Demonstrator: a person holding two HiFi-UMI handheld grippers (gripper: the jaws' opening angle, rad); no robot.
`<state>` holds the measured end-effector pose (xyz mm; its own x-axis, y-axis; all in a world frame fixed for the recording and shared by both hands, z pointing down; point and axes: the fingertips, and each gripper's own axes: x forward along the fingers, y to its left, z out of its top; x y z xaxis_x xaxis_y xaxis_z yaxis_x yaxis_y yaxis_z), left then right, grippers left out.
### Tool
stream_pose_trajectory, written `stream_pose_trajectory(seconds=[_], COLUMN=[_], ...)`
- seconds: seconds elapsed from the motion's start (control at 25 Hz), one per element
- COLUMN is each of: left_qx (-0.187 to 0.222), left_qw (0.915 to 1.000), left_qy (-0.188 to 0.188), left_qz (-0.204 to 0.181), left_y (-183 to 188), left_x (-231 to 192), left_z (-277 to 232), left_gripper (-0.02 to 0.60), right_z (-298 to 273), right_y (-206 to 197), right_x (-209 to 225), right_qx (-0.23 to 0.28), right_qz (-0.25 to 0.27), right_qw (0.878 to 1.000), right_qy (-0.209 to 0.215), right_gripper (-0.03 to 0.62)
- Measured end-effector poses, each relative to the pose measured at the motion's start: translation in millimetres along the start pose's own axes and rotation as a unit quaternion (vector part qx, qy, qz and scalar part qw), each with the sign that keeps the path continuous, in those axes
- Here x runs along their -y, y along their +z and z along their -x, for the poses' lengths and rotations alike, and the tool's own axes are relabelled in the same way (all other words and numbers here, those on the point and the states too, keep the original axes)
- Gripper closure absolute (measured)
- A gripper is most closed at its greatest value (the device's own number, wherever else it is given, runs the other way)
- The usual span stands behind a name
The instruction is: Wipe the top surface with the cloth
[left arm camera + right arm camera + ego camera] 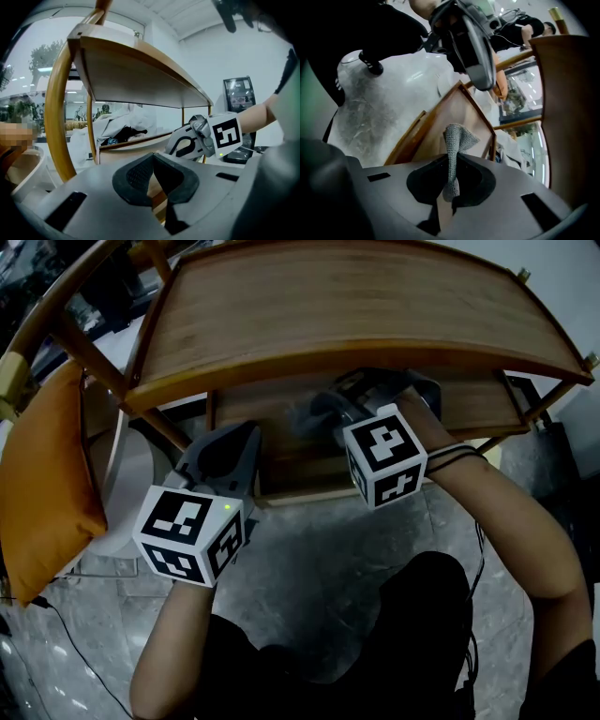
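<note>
A wooden two-tier stand fills the head view, its curved top surface (pixel 347 306) bare. My right gripper (pixel 330 409) reaches under that top, over the lower shelf (pixel 281 470). It is shut on a grey woven cloth (pixel 452 154), which stands up from between the jaws above the lower shelf (pixel 457 117). My left gripper (pixel 239 442) hovers at the stand's front left edge, below the top surface (pixel 140 70). The left gripper (pixel 153 176) is shut with nothing in it. The right gripper (pixel 206 138) shows beyond it.
An orange cushion (pixel 42 484) and a white round stool (pixel 131 484) stand left of the stand. Grey marble floor (pixel 309 568) lies below. A heap of white cloth (pixel 117 122) sits behind the stand, and a black machine (pixel 239 98) stands at the right.
</note>
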<state>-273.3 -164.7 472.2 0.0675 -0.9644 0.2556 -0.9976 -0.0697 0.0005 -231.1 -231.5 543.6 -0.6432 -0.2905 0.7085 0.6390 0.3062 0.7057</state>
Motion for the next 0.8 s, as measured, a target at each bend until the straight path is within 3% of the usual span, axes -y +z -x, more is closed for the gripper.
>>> stream_pose_trajectory(seconds=[0.12,0.24,0.48,0.8], left_qx=[0.007,0.01,0.01,0.005], left_qw=[0.9999,0.9996,0.9988,0.9989], left_qy=[-0.012,-0.025,-0.048,-0.046], left_qz=[0.0,-0.001,-0.01,-0.011], left_y=[6.9,9.9,13.6,14.0], left_x=[11.0,23.7,44.7,47.2], left_z=[-10.5,-23.8,-39.6,-40.4], left_gripper=[0.568,0.568,0.569,0.568], right_z=[-4.2,-20.6,-54.0,-78.0], right_y=[-42.9,-86.3,-144.9,-165.4], right_x=[23.9,40.4,57.2,54.7], right_qx=[-0.039,-0.081,-0.131,-0.145], right_qz=[-0.059,-0.09,-0.149,-0.193], right_qw=[0.995,0.988,0.976,0.969], right_qy=[-0.065,-0.092,-0.094,-0.057], right_gripper=[0.56,0.56,0.56,0.56])
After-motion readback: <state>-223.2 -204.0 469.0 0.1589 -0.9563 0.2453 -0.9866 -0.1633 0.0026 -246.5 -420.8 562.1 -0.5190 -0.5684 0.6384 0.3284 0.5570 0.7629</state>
